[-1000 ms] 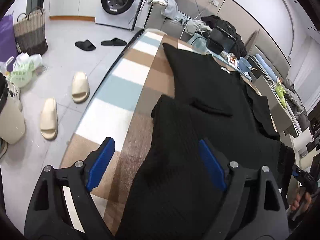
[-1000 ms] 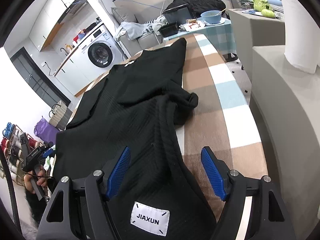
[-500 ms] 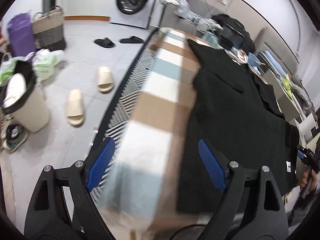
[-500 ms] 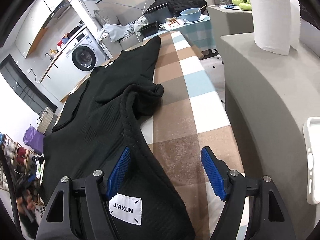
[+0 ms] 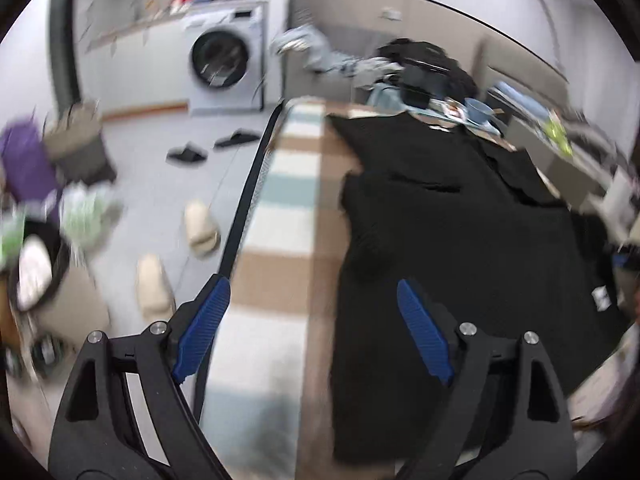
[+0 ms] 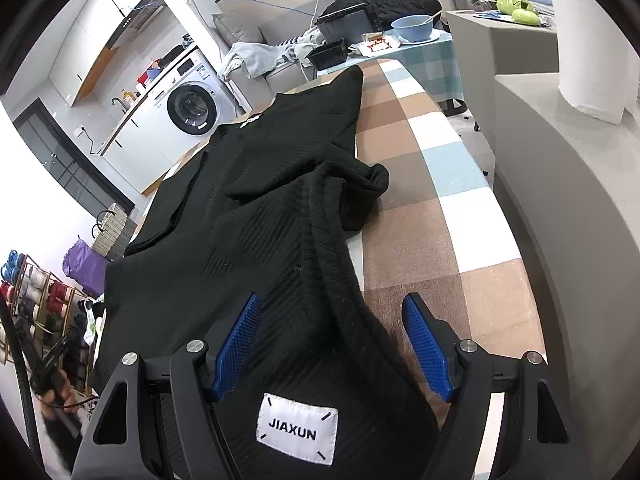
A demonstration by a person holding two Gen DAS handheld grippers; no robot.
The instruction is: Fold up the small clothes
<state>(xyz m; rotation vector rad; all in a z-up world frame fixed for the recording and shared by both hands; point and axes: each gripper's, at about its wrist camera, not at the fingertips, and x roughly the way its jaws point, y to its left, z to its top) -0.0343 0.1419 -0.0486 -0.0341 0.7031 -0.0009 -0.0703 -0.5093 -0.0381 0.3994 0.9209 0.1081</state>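
A black knit top [image 6: 264,216] lies spread along a checked brown, white and blue table cover [image 6: 436,184]. One sleeve is bunched in a heap [image 6: 352,188] near its middle. A white JIAXUN label [image 6: 297,429] sits at the near hem. My right gripper [image 6: 332,344] is open, its blue pads either side of the near hem, just above it. In the blurred left wrist view, the top [image 5: 460,248] lies to the right on the cover [image 5: 288,216]. My left gripper [image 5: 314,330] is open and empty above the table's near left edge.
Grey counter [image 6: 568,184] with a paper towel roll [image 6: 588,40] stands right of the table. A washing machine [image 5: 224,64], slippers [image 5: 202,226], a basket [image 5: 80,148] and bags lie on the floor to the left. A cluttered side table with a blue bowl [image 6: 412,28] stands beyond the far end.
My left gripper has pulled back and swung left off the top, from over the fabric to above the table's edge. My right gripper has stayed over the labelled hem, shifting only slightly.
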